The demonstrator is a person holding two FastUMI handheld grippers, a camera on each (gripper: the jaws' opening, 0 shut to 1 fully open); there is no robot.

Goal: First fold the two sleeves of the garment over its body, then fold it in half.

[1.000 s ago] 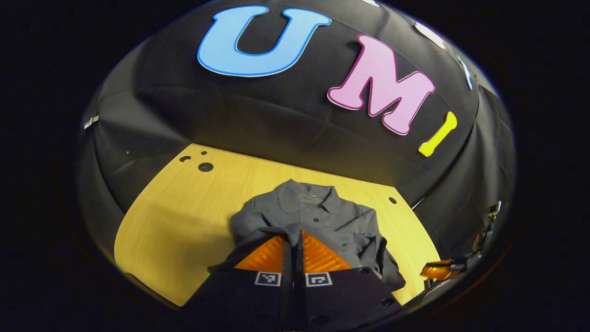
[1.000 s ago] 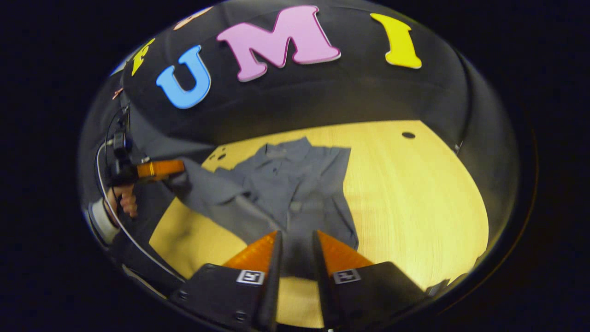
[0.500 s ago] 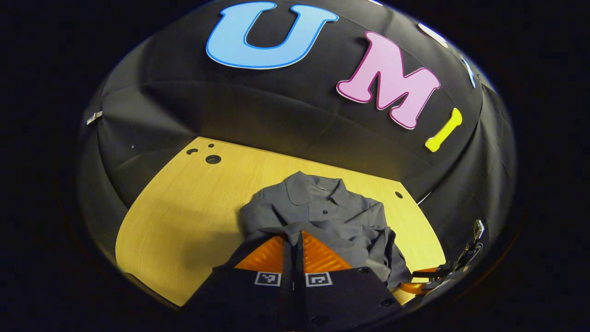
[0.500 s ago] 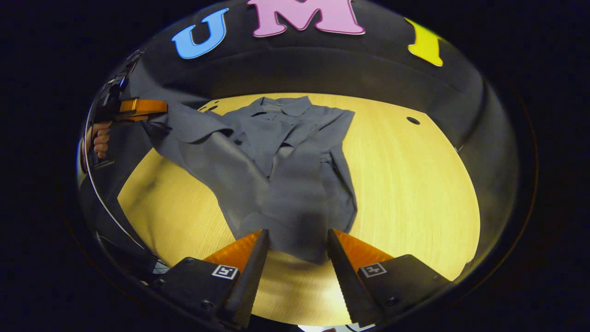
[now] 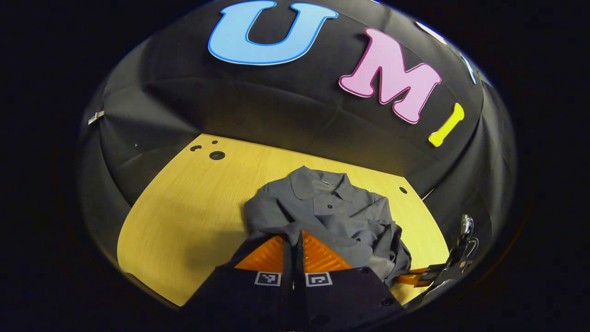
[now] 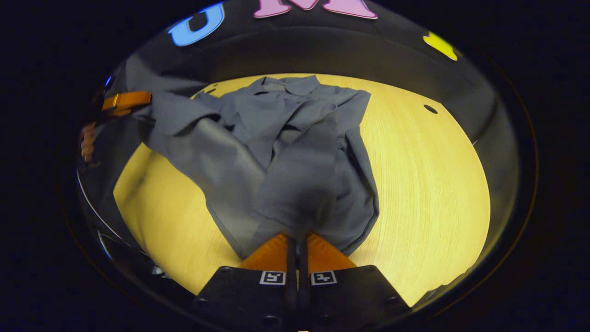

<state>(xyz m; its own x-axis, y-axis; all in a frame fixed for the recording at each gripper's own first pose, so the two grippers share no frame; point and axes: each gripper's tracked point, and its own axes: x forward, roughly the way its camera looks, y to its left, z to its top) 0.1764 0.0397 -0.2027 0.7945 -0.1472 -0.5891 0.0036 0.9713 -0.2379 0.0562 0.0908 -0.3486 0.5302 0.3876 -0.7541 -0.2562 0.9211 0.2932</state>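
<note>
Right tool (image 6: 297, 240), earlier open above the shirt (image 6: 295, 152), now closed on its hem

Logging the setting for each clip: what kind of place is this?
Probably a recording booth, not a home: black cloth wall, a bare wooden table with drilled holes, and one grey shirt on it.

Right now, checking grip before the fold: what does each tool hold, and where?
Both hold the grey shirt: left tool pinches a lifted edge, right tool its bottom hem.

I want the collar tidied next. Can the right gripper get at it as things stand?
Probably not yet: the right gripper is shut on the shirt's near hem, while the collar lies at the far end. It would have to let go first.
</note>
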